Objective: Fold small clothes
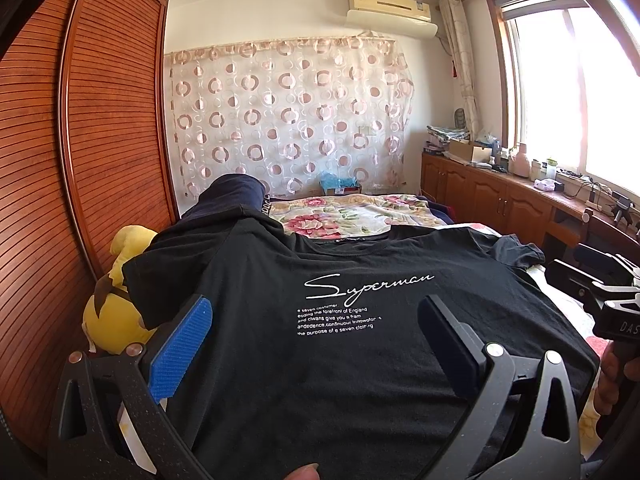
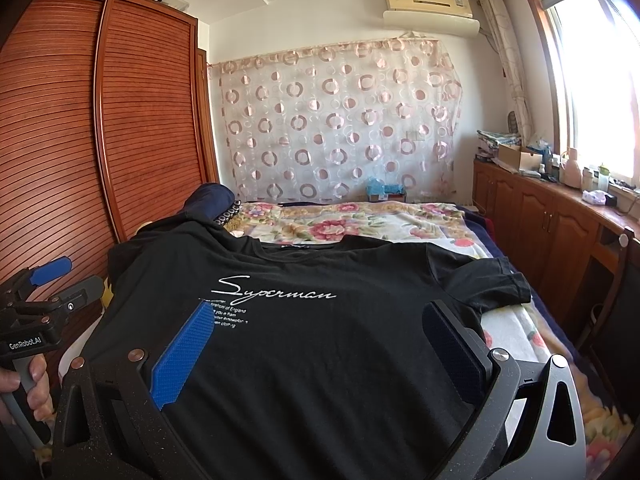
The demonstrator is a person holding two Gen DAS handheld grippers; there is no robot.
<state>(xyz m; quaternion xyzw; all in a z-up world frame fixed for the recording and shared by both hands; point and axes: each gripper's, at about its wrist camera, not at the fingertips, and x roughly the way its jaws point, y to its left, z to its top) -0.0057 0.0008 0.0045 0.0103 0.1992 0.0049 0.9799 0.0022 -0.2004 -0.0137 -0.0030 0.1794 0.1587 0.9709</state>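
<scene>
Against the bed's left edge, beside the slatted wooden wardrobe (image 1: 100, 120), a yellow plush toy (image 1: 116, 312) sits partly tucked under the left sleeve of a black T-shirt (image 1: 320, 360). The shirt lies front-up across the near half of the bed (image 2: 360, 220), its white "Superman" print (image 1: 368, 284) facing up, the collar pointing toward the far end and the hem toward the cameras. A dark blue bundle of cloth (image 1: 232, 196) rises behind the left shoulder. The floral blanket (image 1: 340, 212) covers the far half of the bed and shows again along the right edge.

The left gripper (image 1: 316, 316) hangs over the shirt's lower half with its jaws spread wide and nothing between them but the flat cloth below; the blue pad (image 1: 184, 344) stands over the shirt's left side and the dark finger (image 1: 444, 340) right of the printed lines. Whether the tips touch the fabric cannot be told.

The right gripper (image 2: 320, 328) is likewise wide open and holds nothing, its blue pad (image 2: 184, 356) just below the left end of the print and its dark finger (image 2: 452, 344) near the right sleeve (image 2: 496, 280), which lies crumpled by the bed's right edge. A hand (image 2: 38, 380) grips the other tool's handle at far left. Wooden cabinets (image 2: 540, 216) run under the window on the right.
</scene>
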